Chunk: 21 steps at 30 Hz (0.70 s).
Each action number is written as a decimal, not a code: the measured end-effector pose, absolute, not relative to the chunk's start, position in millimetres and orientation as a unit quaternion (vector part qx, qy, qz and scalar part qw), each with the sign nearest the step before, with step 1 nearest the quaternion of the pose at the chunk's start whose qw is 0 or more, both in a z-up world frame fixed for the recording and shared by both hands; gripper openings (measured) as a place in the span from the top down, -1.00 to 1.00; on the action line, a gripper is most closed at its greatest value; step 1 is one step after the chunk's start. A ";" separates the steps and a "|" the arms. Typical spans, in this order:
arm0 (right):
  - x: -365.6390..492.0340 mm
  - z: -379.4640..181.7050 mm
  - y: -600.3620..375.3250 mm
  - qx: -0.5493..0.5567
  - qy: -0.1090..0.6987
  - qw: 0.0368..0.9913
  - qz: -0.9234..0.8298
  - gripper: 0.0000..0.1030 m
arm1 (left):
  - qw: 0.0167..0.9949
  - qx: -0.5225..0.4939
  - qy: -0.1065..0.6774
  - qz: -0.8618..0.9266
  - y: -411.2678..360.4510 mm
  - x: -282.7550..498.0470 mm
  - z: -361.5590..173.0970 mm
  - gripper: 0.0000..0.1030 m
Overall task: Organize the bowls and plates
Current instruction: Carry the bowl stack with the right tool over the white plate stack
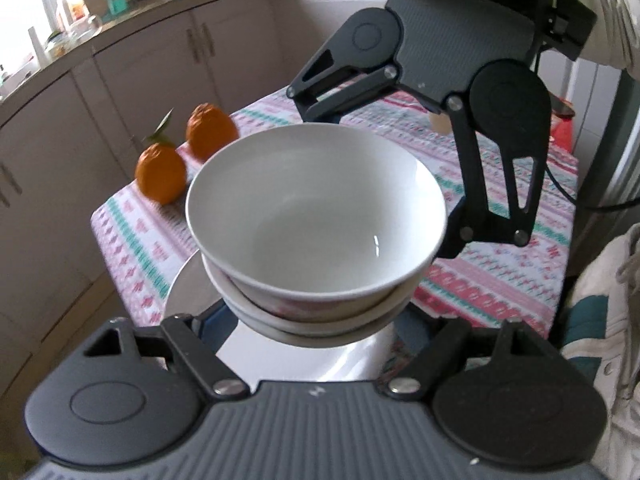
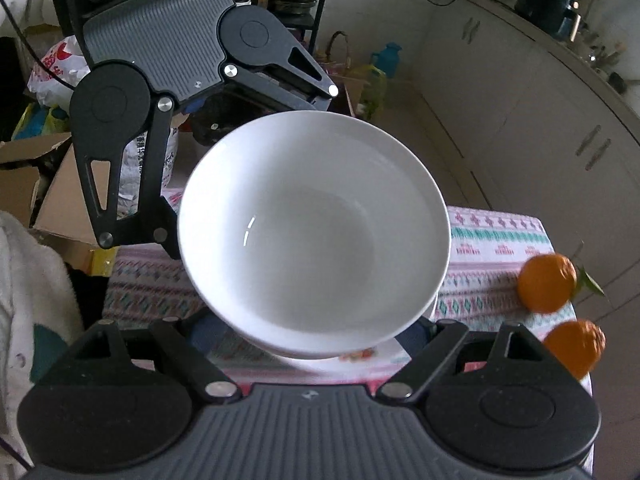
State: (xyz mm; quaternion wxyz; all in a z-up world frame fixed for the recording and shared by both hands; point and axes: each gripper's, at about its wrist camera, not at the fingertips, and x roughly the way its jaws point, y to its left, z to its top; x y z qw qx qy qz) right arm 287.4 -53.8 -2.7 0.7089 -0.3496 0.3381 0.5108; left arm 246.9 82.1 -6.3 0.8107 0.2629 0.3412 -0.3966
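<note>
A white bowl (image 1: 316,208) sits nested in a second white bowl (image 1: 320,320), and the pair hangs over a white plate (image 1: 288,356) on the patterned tablecloth. The top bowl also fills the right wrist view (image 2: 316,232), with the plate's edge (image 2: 352,356) below it. My two grippers face each other across the bowls. The left gripper's fingertips are hidden under the bowls, and its jaws stand wide on either side. The right gripper's fingers (image 1: 452,240) reach the bowls' far side; its fingertips are hidden too. Which gripper carries the bowls cannot be told.
Two oranges (image 1: 184,152) lie at the table's corner, also in the right wrist view (image 2: 556,300). The table (image 1: 500,264) is small, with kitchen cabinets (image 1: 160,60) close beyond it. Boxes and bags (image 2: 40,160) crowd the floor on the other side.
</note>
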 end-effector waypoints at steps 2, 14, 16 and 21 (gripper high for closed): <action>294.8 -7.4 -48.2 -0.346 0.342 0.707 0.514 -0.76 | 0.812 0.259 0.345 -0.393 87.5 252.4 -10.7 -0.63; 326.1 -28.4 -34.9 -0.324 0.366 0.704 0.516 -0.76 | 0.813 0.239 0.359 -0.391 105.7 276.9 -29.1 -0.63; 329.5 -29.5 -34.6 -0.318 0.371 0.705 0.515 -0.76 | 0.814 0.236 0.359 -0.391 106.5 279.8 -30.4 -0.63; 337.2 -34.2 -35.8 -0.302 0.381 0.708 0.512 -0.76 | 0.816 0.229 0.361 -0.390 108.0 286.0 -33.0 -0.63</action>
